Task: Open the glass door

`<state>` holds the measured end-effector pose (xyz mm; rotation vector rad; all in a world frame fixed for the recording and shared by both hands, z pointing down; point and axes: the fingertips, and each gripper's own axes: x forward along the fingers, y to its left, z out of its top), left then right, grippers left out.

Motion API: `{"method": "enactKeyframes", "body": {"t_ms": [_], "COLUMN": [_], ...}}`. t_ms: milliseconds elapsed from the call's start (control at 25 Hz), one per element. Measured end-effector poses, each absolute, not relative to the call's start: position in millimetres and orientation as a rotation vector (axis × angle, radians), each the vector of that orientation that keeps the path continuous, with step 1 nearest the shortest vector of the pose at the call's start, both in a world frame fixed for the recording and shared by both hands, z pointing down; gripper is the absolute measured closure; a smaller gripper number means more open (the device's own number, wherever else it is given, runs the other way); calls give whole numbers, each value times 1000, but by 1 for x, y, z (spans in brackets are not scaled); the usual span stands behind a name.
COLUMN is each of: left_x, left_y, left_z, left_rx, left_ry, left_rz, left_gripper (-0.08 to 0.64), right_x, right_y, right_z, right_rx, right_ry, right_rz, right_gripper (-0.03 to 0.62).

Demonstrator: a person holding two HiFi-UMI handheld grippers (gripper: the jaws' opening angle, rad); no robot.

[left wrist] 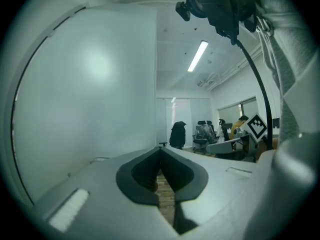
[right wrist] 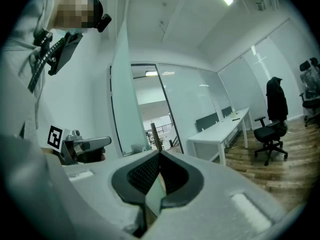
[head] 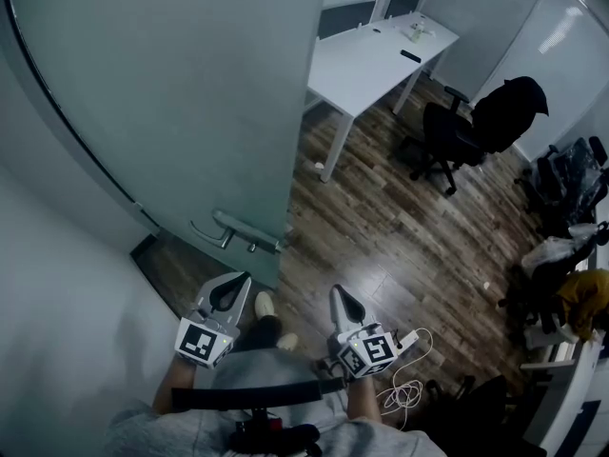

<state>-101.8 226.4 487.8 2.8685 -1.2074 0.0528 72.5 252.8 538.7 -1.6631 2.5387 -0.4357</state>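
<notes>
At the far left of the head view a plain pale wall (head: 57, 331) runs down to the person's sleeve. Next to it stands the frosted glass door (head: 171, 93), a tall panel whose free vertical edge faces the wooden floor (head: 381, 227). A metal lever handle (head: 240, 228) sits low on the panel, close to that edge.

Just below the handle in the picture, the left tool (head: 228, 291) points level toward the door. Its 2 jaws are pressed together at the tips with nothing between them, and they touch neither the handle nor the glass. The left gripper view shows the frosted panel filling its left half.

To the right, the right tool (head: 343, 301) is held beside the left one. It is near the door's edge but clear of it. Its jaws are also closed tip to tip and empty. In the right gripper view the door shows edge-on as a narrow slab.

A loose white cable (head: 411, 381) lies on the floor just right of that tool. Farther right and well away, a white bench (head: 371, 60) stands by a partition. Beyond it is a black office chair (head: 447, 136) with a dark jacket (head: 509, 103) over its back.
</notes>
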Motion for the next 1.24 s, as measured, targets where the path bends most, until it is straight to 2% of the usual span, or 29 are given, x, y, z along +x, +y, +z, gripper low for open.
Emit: {"method": "enactKeyframes", "body": {"t_ms": [1240], "left_x": [-92], "left_y": [227], "left_z": [492], "left_rx": [2920], "left_ry": [-1201], "left_rz": [100], "left_gripper": [557], "right_x": [72], "right_y": [249], "right_z": [542], "right_rx": [-1617], "right_ry": [2589], "right_rz": [-446], "right_gripper": [591]}}
